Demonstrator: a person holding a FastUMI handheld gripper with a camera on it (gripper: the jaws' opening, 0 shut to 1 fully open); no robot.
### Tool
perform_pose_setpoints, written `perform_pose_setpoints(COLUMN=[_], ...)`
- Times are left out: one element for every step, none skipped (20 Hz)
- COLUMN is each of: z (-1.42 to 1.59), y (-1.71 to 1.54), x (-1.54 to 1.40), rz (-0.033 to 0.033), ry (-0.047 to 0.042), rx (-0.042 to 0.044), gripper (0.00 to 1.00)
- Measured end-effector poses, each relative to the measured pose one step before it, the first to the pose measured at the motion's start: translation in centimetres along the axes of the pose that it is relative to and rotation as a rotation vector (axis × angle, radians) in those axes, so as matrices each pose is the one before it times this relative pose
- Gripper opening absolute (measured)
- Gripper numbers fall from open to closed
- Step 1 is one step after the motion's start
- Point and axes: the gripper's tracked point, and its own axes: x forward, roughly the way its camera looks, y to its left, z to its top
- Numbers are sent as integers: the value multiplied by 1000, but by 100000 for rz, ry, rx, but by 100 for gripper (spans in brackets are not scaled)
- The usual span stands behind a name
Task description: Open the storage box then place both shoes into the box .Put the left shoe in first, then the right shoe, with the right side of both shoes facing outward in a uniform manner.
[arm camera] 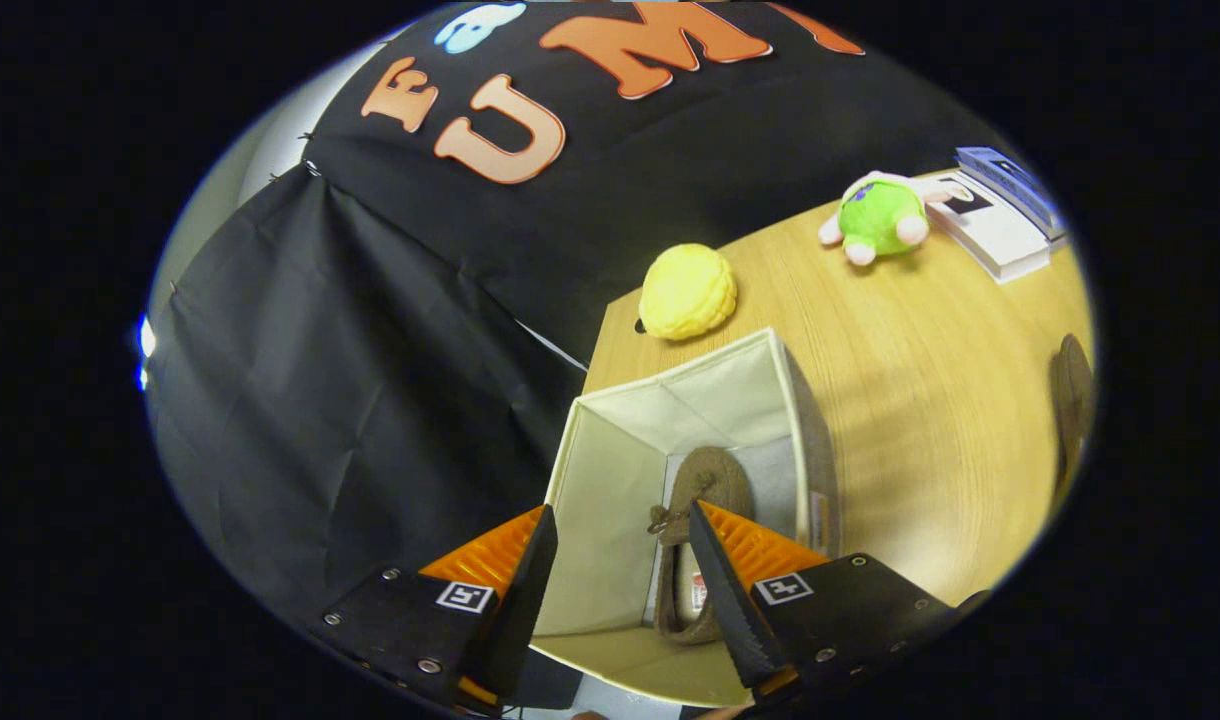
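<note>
Tool point(620, 520) camera looks steeply down, close above storage box point(610, 470).

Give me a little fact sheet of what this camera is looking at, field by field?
Surface: light wooden table
Storage box: open cream fabric box, near the table's edge
In the box: one brown fuzzy shoe, lying against one wall
Second shoe: dark brown shape at the table's far side, too distorted to be sure
Gripper: orange-and-black fingers open above the box, holding nothing
Other items: yellow knobbly ball, green plush toy, white book
</note>
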Motion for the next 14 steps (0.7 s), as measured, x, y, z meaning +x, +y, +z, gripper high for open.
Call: perform_pose_setpoints(z=[760,1067,578,365,234,171,374,283,91,103,12,-128,-278,-352], y=[-455,-290,-1099,-1151,-1275,-1171,-1297,-1339,-1532,-1740,-1498,-1415,-1343,-1117], x=[-1243,-2028,-1072,-950,-757,-675,-595,-597,-424,-707,-467,-333,-254,-389], rz=[-86,-927,-1352,-1370,-1440,-1581,-1797,-1816,-2390,-2717,-2422,-2137,-1315,-751], ry=[-3264,-2740,-2510,-1660,-1289,-983,-1024,-1473,-1398,-1249,-552,94,866,1446], rx=[-2569,-2678,-2678,-2972,-2102,-1371,-471,-929,-999,-1253,-1064,-425,226,1044], gripper=[84,86,89,90,92,93,94,94,95,95,95,95,96,96])
